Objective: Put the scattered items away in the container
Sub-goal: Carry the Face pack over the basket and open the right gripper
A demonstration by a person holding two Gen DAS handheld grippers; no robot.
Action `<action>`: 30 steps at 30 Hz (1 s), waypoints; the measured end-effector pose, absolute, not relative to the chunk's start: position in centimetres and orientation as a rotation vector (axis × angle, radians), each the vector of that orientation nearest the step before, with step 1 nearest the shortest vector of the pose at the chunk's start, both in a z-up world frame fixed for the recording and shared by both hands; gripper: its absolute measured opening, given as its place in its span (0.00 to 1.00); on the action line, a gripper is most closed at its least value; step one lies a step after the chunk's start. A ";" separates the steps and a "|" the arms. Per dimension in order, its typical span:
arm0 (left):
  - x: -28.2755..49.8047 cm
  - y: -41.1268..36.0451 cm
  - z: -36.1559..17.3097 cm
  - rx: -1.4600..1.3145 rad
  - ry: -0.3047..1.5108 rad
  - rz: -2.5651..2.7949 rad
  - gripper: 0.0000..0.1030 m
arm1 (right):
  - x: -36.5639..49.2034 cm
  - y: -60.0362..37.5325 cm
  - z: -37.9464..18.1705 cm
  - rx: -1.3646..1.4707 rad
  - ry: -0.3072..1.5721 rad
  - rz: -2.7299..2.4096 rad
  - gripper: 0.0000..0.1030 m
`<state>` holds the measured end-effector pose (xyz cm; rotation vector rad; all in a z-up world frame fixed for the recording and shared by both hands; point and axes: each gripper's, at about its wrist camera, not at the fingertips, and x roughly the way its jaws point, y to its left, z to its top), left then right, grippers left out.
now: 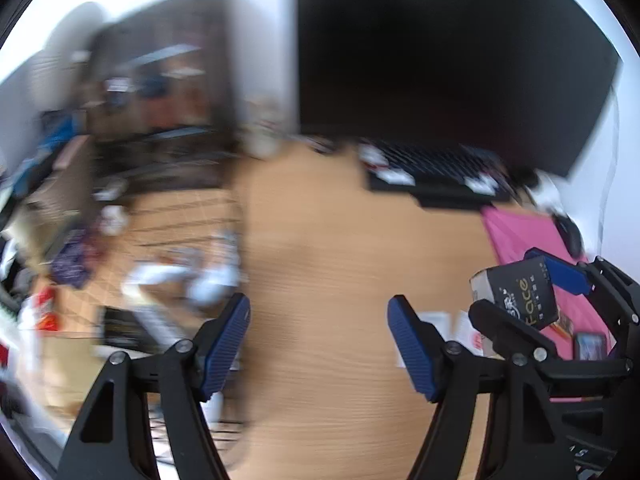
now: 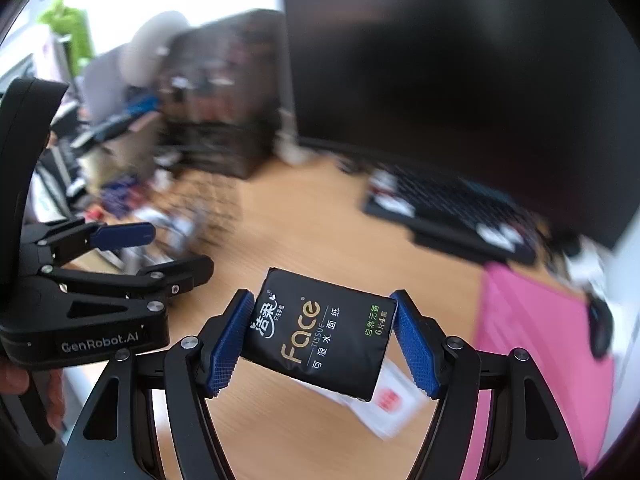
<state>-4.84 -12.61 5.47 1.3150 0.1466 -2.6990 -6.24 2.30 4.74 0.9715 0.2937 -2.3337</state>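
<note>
My right gripper (image 2: 322, 300) is shut on a black "Face" tissue pack (image 2: 320, 332), its blue pads pressing the pack's two short ends, lifted above the wooden desk (image 2: 320, 240). In the left wrist view the same tissue pack (image 1: 520, 296) shows at the right, inside the right gripper (image 1: 516, 284). My left gripper (image 1: 319, 304) is open with only bare desk between its fingers; it also shows as the left gripper (image 2: 180, 248) at the left of the right wrist view. A wire basket (image 1: 180, 220) with several blurred items stands on the desk at the left.
A black keyboard (image 1: 436, 172) lies below a dark monitor (image 1: 440, 60) at the back. A pink mat (image 1: 520, 236) with a mouse (image 1: 570, 232) is at the right. A white packet (image 2: 390, 400) lies under the held pack. A dark shelf unit (image 1: 168, 80) stands behind the basket.
</note>
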 end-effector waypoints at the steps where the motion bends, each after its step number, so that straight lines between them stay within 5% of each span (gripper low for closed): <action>1: -4.2 -14.2 6.3 1.289 0.170 -2.686 0.73 | -6.1 0.8 5.4 0.951 0.296 -2.310 0.68; 13: 1.9 -29.0 7.1 1.176 0.347 -2.445 0.73 | -3.1 -16.6 6.7 0.872 0.353 -2.051 0.68; 30: 2.3 -26.7 6.9 1.181 0.345 -2.482 0.73 | -3.7 -13.2 7.1 0.883 0.334 -2.119 0.70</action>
